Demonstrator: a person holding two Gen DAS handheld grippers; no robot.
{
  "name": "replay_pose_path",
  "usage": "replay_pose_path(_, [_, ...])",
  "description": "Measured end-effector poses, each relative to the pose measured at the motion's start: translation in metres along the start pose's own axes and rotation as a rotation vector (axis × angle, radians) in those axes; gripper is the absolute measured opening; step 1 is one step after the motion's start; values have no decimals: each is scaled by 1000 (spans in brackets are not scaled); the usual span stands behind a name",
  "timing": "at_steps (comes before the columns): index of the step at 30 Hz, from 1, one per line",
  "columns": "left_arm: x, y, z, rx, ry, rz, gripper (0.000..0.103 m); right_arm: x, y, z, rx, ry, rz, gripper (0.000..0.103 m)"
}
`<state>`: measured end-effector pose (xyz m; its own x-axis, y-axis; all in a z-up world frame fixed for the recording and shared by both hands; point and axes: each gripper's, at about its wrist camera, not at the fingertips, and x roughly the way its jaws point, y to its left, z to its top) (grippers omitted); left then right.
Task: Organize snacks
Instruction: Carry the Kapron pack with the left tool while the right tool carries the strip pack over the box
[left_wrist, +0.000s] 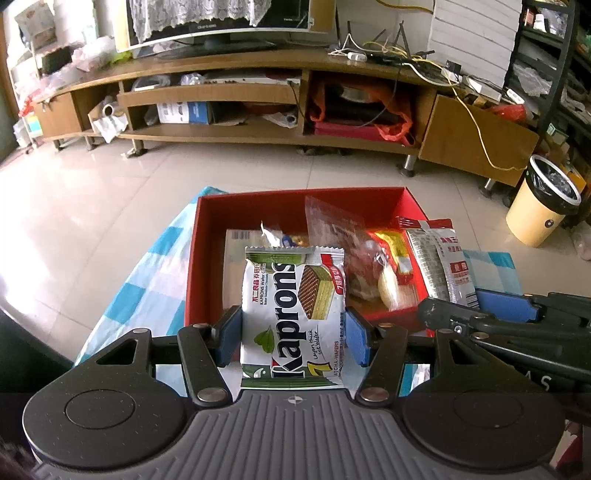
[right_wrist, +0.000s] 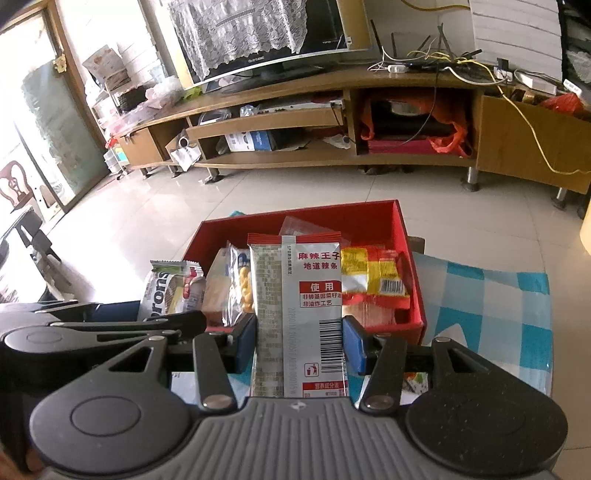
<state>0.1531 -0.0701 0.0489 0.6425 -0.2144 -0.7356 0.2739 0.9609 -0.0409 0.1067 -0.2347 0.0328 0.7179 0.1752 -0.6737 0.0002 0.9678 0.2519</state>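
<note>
My left gripper (left_wrist: 293, 334) is shut on a white and green Kaprons wafer pack (left_wrist: 291, 314), held just before the near wall of the red box (left_wrist: 207, 236). My right gripper (right_wrist: 300, 341) is shut on a grey and red spicy strip packet (right_wrist: 299, 314), held at the near edge of the same red box (right_wrist: 410, 258). The box holds several snack packets, among them a yellow and red one (right_wrist: 373, 277) and a clear bag (left_wrist: 332, 229). The right gripper and its packet (left_wrist: 443, 266) show at the right of the left wrist view. The wafer pack (right_wrist: 166, 291) shows at the left of the right wrist view.
The box sits on a blue and white checked cloth (right_wrist: 491, 302) on a table. Beyond lies tiled floor (left_wrist: 184, 173), a long wooden TV stand (left_wrist: 258, 92) with clutter, and a cream bin (left_wrist: 539, 206) at the right.
</note>
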Motion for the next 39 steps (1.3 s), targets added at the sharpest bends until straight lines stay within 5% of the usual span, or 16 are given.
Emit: replay_pose_path(39, [73, -3, 47, -28, 40, 69, 65, 76, -27, 52, 29, 27, -42, 50])
